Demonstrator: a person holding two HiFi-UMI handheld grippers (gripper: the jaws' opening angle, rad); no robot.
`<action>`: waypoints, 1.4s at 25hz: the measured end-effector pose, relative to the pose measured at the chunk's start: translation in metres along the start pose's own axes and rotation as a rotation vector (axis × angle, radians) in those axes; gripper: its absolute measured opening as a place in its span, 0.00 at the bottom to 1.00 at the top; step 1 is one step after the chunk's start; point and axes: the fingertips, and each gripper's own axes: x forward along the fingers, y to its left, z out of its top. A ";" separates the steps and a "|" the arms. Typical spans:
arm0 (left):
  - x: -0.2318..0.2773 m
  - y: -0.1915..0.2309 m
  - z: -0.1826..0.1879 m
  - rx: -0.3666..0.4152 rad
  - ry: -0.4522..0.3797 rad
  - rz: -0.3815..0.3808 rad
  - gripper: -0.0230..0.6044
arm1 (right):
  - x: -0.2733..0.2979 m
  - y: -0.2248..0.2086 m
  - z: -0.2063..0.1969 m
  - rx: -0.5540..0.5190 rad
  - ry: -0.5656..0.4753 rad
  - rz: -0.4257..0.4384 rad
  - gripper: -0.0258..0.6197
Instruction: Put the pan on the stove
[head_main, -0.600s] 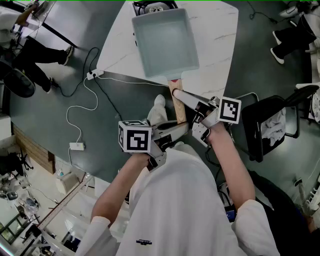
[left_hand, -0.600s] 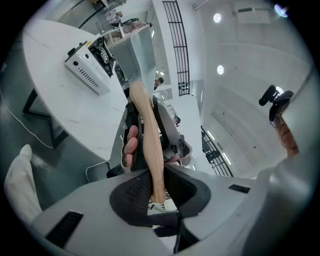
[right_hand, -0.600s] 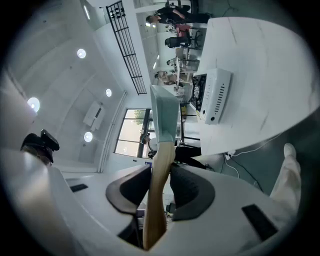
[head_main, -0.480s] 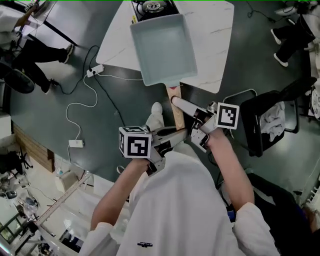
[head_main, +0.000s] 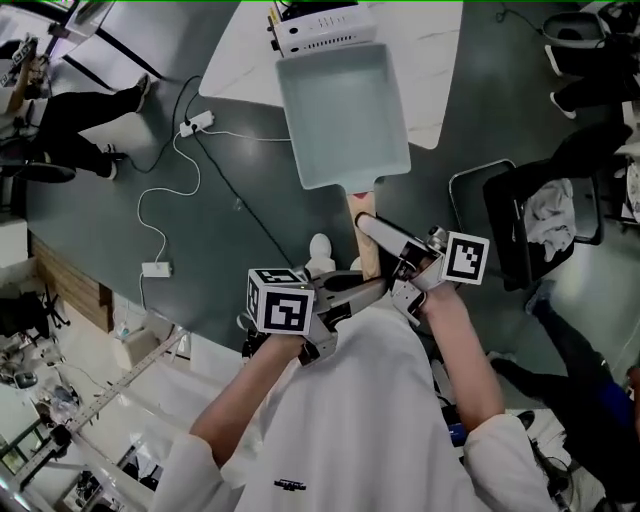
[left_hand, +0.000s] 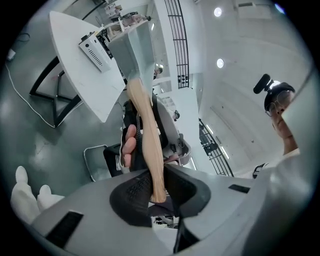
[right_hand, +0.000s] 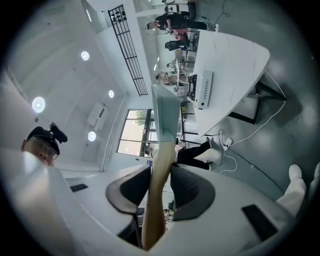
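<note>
A square pale grey-blue pan (head_main: 340, 115) with a wooden handle (head_main: 364, 236) hangs in the air over the near edge of the white table (head_main: 440, 70). Both grippers clamp the handle: my right gripper (head_main: 366, 222) nearer the pan, my left gripper (head_main: 374, 286) at the handle's end. The handle (left_hand: 145, 135) runs between the left gripper's (left_hand: 156, 185) pads up to the pan (left_hand: 134, 47). In the right gripper view the handle (right_hand: 157, 185) fills my right gripper (right_hand: 161, 189). The stove (head_main: 322, 28), a white box, stands on the table just beyond the pan.
A black chair (head_main: 540, 215) with a white cloth on it stands on the floor to the right. A power strip (head_main: 197, 125) and white cables lie on the dark floor to the left. A seated person's legs (head_main: 85, 105) show at far left.
The pan has come nearer to the camera and now hangs partly over the floor at the table's edge. The stove's white side has come into view. Both grippers kept their hold on the handle.
</note>
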 end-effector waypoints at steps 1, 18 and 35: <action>0.000 -0.003 -0.003 0.001 0.003 -0.001 0.14 | -0.002 0.003 -0.002 -0.003 -0.002 0.000 0.24; -0.086 0.002 0.038 0.007 0.088 -0.060 0.14 | 0.081 0.008 -0.011 -0.011 -0.117 -0.004 0.25; -0.115 0.045 0.157 -0.009 0.091 -0.073 0.14 | 0.180 -0.014 0.072 0.011 -0.138 -0.010 0.24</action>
